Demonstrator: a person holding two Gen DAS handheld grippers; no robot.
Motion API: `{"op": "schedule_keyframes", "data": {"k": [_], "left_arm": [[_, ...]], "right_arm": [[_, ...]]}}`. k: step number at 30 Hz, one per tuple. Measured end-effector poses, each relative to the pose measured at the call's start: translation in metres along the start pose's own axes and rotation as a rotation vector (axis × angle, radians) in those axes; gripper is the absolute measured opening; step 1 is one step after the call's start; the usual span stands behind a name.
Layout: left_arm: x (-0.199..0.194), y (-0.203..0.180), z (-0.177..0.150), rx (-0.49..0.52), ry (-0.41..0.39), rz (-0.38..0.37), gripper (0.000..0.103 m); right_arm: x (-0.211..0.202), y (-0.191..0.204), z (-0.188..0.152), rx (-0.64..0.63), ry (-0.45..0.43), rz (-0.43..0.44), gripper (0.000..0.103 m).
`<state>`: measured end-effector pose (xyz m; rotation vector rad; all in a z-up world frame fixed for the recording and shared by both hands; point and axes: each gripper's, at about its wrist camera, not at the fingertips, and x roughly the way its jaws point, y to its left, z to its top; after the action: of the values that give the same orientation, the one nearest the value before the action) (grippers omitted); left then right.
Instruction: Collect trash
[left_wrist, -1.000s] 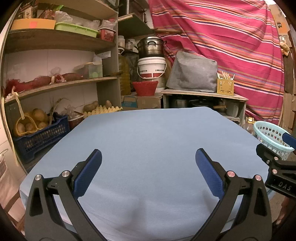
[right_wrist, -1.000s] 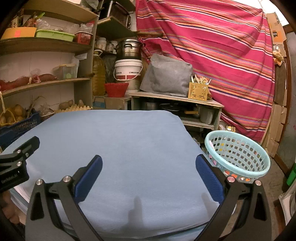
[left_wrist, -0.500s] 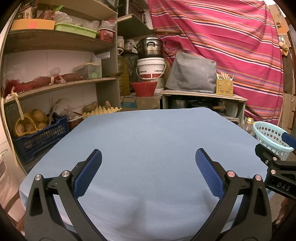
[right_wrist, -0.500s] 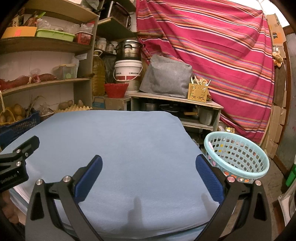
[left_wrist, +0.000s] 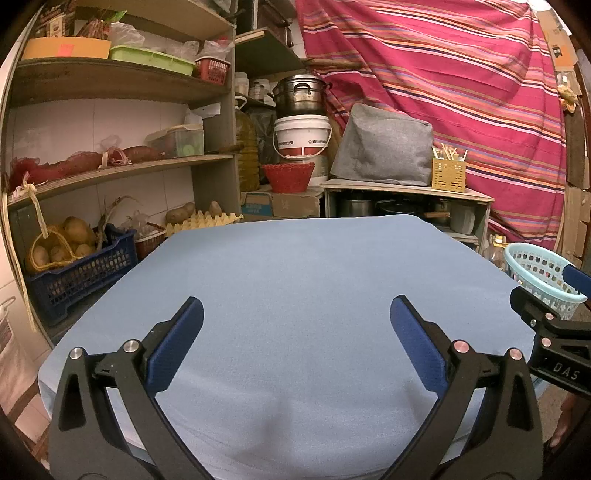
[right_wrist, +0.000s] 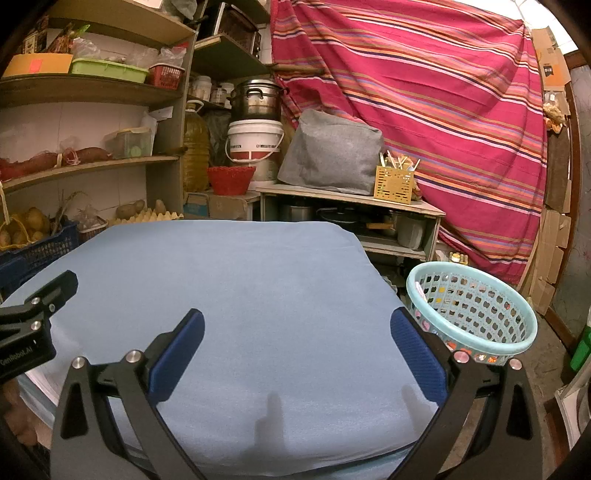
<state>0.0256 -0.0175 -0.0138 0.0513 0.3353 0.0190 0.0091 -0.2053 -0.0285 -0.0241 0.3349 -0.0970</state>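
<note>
Two claws hover low over the near edge of the table (left_wrist: 314, 280), which is draped in a plain blue cloth and carries no loose item in either view. Left claw (left_wrist: 295, 325): released, its blue pads spread wide, nothing between them. Right claw (right_wrist: 297, 326): likewise released and empty. Landmark: the pale blue perforated basket (right_wrist: 476, 306), standing on the floor just beside the table's right edge and lower than the tabletop; the right claw lies nearest to it, the left claw farther off across the table. Contents: small coloured scraps, pink, orange and yellow, show through the basket's holes and at its bottom; what they are cannot be told. Task state, as a judgement: collection appears finished or very nearly so, since whatever trash there is sits in the basket and none remains visible on the cloth. Shelves to the far side of the table from the basket hold crates, potatoes and tubs, apparently stored goods.
</note>
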Motion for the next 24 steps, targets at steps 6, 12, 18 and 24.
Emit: {"op": "schedule_keyframes", "data": {"k": [6, 12, 18, 24], "left_arm": [[0.0000, -0.0003, -0.0001, 0.000, 0.000, -0.001, 0.098], [0.0002, -0.0008, 0.0000, -0.002, 0.000, -0.002, 0.098], [0.0005, -0.0006, -0.0001, -0.003, 0.003, -0.004, 0.098], [-0.0006, -0.0011, 0.0002, -0.003, 0.000, -0.002, 0.098]], "right_arm": [[0.0000, -0.0002, -0.0001, 0.000, 0.000, 0.000, 0.098], [0.0000, 0.0001, -0.0003, -0.001, 0.000, 0.000, 0.098], [0.0000, 0.0003, -0.0003, 0.000, 0.000, 0.001, 0.098], [0.0003, -0.0010, -0.0002, 0.000, 0.000, 0.000, 0.098]]}}
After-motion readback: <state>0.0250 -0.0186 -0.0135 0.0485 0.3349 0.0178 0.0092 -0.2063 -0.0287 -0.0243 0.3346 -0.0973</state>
